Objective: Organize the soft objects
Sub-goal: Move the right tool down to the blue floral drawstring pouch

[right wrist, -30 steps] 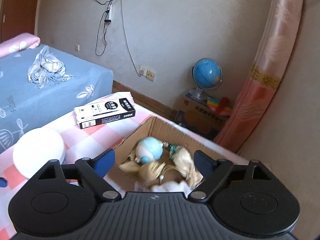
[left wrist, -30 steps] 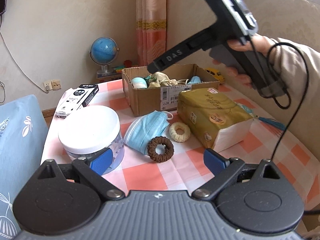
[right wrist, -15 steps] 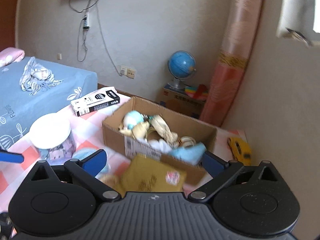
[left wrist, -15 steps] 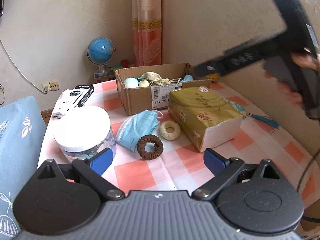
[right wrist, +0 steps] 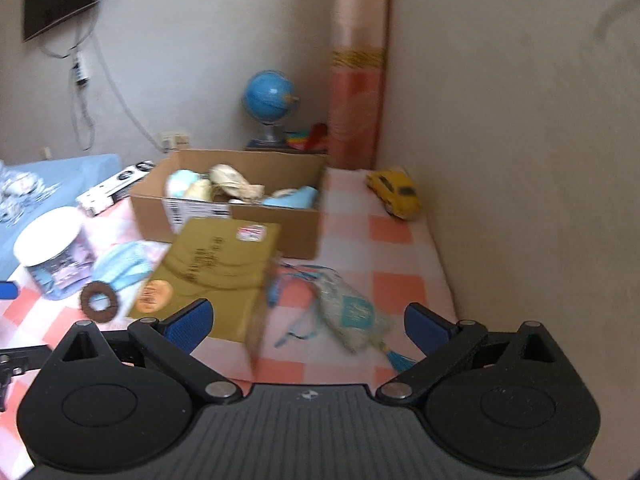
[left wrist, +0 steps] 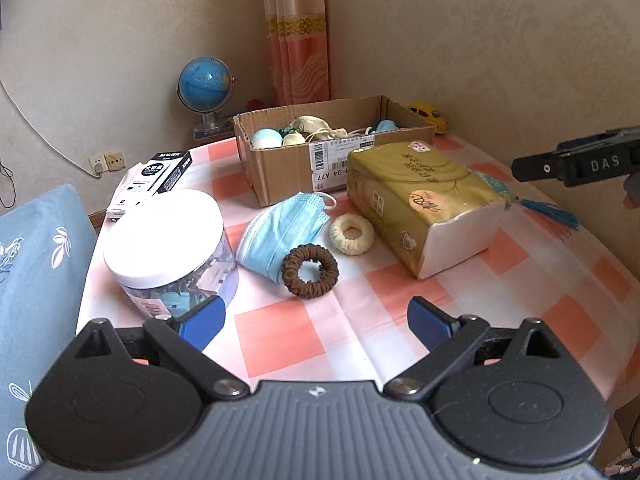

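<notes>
A table (left wrist: pixel 280 332) with a pink-checked cloth stands in a room corner, and on it a cardboard box (left wrist: pixel 288 164) holds soft toys. Just in front of the box lie a blue face mask (left wrist: pixel 280 232), a cream hair tie (left wrist: pixel 351 233) and a brown hair tie (left wrist: pixel 310 271); a gold tissue pack (left wrist: pixel 420 204) lies by the box's right front corner, with a tasselled pouch (right wrist: pixel 352 312) beyond it. The left gripper (left wrist: pixel 316 322) and the right gripper (right wrist: pixel 308 326) both hover with fingers spread wide, holding nothing.
</notes>
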Demonstrator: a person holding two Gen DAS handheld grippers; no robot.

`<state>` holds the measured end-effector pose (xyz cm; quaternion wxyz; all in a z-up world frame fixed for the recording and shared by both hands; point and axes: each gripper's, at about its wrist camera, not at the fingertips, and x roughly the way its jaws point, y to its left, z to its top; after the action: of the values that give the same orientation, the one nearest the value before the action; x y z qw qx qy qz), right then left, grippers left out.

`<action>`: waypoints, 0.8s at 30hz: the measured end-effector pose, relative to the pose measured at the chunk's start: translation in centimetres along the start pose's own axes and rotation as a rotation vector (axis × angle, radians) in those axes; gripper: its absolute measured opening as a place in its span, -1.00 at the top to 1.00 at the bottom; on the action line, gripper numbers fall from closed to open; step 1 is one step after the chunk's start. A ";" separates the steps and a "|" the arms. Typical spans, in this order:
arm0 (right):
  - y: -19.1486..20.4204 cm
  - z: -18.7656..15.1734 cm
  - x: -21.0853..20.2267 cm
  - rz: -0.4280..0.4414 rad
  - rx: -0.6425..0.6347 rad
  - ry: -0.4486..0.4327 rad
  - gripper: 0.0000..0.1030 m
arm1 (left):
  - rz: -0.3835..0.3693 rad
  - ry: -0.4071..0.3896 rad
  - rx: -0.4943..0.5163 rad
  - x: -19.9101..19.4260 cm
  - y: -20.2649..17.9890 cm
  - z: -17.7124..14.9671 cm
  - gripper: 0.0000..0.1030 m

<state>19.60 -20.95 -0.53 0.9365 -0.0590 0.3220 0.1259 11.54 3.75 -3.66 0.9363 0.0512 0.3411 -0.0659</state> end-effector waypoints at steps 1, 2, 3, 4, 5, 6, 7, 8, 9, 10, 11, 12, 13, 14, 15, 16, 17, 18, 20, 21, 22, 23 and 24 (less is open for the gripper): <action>-0.5 0.0 0.4 -0.014 0.018 0.006 -1.00 | 0.001 0.002 0.000 0.1 -0.1 0.0 -0.90; -0.8 0.0 0.9 -0.021 0.032 0.014 -1.00 | -0.001 0.006 0.001 0.3 -0.1 0.1 -0.91; -1.1 0.0 1.3 -0.026 0.043 0.017 -1.00 | -0.004 0.009 0.001 0.4 -0.2 0.1 -0.92; -1.4 0.0 1.7 -0.028 0.053 0.020 -1.00 | -0.007 0.013 0.001 0.6 -0.2 0.1 -0.92; -1.7 0.1 2.3 -0.028 0.062 0.027 -1.00 | -0.009 0.017 0.000 0.7 -0.3 0.1 -0.92; -1.9 0.1 2.8 -0.027 0.071 0.037 -1.00 | -0.010 0.021 0.001 0.9 -0.3 0.1 -0.92; -2.1 0.2 3.3 -0.028 0.079 0.044 -1.00 | -0.010 0.025 0.002 1.1 -0.4 0.1 -0.92; -2.3 0.3 3.9 -0.028 0.082 0.050 -1.00 | -0.009 0.030 0.004 1.3 -0.4 0.1 -0.92; -2.4 0.5 4.7 -0.028 0.079 0.058 -1.00 | -0.009 0.034 0.006 1.4 -0.5 0.2 -0.92; -2.4 0.6 5.3 -0.032 0.075 0.063 -1.00 | -0.008 0.037 0.008 1.6 -0.5 0.2 -0.92; -2.5 0.9 6.1 -0.039 0.069 0.068 -0.99 | -0.007 0.040 0.009 1.7 -0.5 0.3 -0.92; -2.6 1.1 6.7 -0.041 0.063 0.074 -0.99 | -0.007 0.042 0.008 1.9 -0.5 0.3 -0.92; -2.8 1.4 7.3 -0.041 0.059 0.078 -0.96 | -0.006 0.044 0.007 2.0 -0.5 0.3 -0.92; -3.0 1.7 7.9 -0.047 0.058 0.082 -0.91 | -0.006 0.047 0.005 2.1 -0.5 0.3 -0.92; -3.1 2.0 8.4 -0.049 0.058 0.086 -0.85 | -0.005 0.050 0.004 2.2 -0.5 0.4 -0.92; -3.3 2.3 8.8 -0.045 0.058 0.091 -0.66 | -0.005 0.053 0.003 2.3 -0.5 0.4 -0.92; -3.6 2.6 9.3 -0.037 0.058 0.102 -0.59 | -0.006 0.057 0.002 2.4 -0.5 0.4 -0.92; -3.7 2.7 9.7 -0.034 0.060 0.109 -0.58 | -0.006 0.062 0.002 2.5 -0.6 0.4 -0.92; -3.9 2.9 10.2 -0.010 0.062 0.118 -0.48 | -0.007 0.071 0.003 2.8 -0.7 0.4 -0.92; -3.8 2.9 10.4 -0.001 0.065 0.123 -0.46 | -0.009 0.074 0.003 3.0 -0.7 0.4 -0.92; -3.8 3.0 10.7 0.010 0.070 0.125 -0.41 | -0.011 0.076 0.003 3.1 -0.8 0.5 -0.92; -3.8 3.1 10.9 0.018 0.073 0.128 -0.35 | -0.015 0.078 0.004 3.2 -0.9 0.5 -0.92; -3.7 3.1 11.2 0.020 0.073 0.129 -0.30 | -0.018 0.078 0.005 3.2 -1.0 0.5 -0.92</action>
<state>30.97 -21.69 -4.89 0.9139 -0.0294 0.3868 0.1193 14.16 2.40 -5.39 0.9215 0.0530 0.3778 -0.0729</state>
